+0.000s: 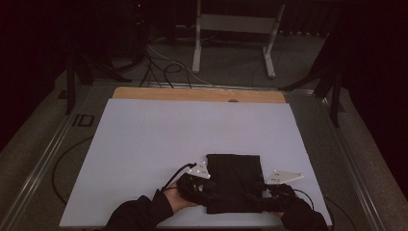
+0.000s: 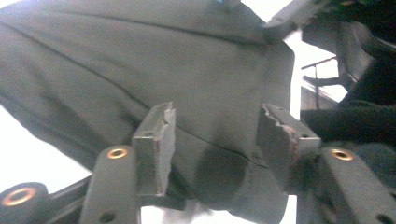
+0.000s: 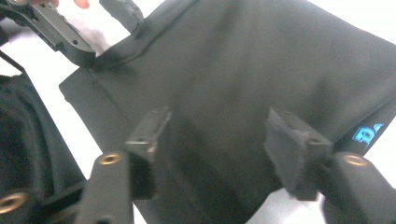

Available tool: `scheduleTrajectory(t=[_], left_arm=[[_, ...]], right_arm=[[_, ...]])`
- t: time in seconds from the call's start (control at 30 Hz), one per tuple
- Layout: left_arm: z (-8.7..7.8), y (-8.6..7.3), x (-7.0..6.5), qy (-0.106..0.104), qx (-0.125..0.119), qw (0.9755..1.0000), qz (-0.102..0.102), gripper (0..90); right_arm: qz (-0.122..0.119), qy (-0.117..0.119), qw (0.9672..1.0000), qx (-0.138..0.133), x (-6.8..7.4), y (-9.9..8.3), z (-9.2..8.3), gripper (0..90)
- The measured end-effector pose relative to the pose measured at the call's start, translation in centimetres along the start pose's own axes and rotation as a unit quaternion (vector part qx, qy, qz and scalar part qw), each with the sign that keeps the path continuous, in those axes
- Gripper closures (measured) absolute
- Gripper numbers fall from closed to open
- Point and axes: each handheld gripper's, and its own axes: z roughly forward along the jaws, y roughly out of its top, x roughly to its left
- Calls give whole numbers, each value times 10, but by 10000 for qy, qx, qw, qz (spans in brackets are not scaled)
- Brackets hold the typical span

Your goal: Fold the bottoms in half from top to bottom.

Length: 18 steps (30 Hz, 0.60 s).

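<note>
I see a folded dark cloth point(image 1: 234, 182) lying flat near the front edge of the white table point(image 1: 144, 144), its long side running away from me. My left gripper point(image 1: 204, 185) and right gripper point(image 1: 269, 188) stand half-open over its near corners, pads off the fabric. Dim light hides folds.

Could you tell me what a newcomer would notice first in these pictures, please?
The eye lands on the folded black cloth lying flat near the front edge of the white table. The left gripper and the right gripper sit at its two near corners, jaws apart over the fabric. Small blue lettering marks one edge.
</note>
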Motion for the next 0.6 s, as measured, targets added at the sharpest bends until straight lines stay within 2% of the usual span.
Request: scheduleTrajectory(t=[0.1,0.13,0.17,0.27,0.33,0.43,0.5,0.6], left_arm=[[-4,3,1,103,-27,9999,3,357],[-5,4,1,119,-18,9999,10,328],[-6,5,0,148,-40,9999,3,291],[-10,9,1,270,0,9996,6,185],[-12,12,1,344,-9,9994,25,149],[-16,15,1,322,-44,9995,20,66],[-18,17,1,316,-70,9995,43,8],[-22,20,0,470,-137,9988,17,8]], right_arm=[[21,10,10000,-81,-1,4,-1,306],[92,-2,9999,-107,0,5,0,290],[51,5,9999,-102,-2,6,-1,289],[123,-14,9998,-138,-3,10,-1,252],[108,-28,9998,-158,-2,13,-1,224],[96,26,9997,-219,-2,17,-2,141],[63,5,9997,-256,-2,19,-3,137],[123,-13,9991,-411,-4,23,-6,134]])
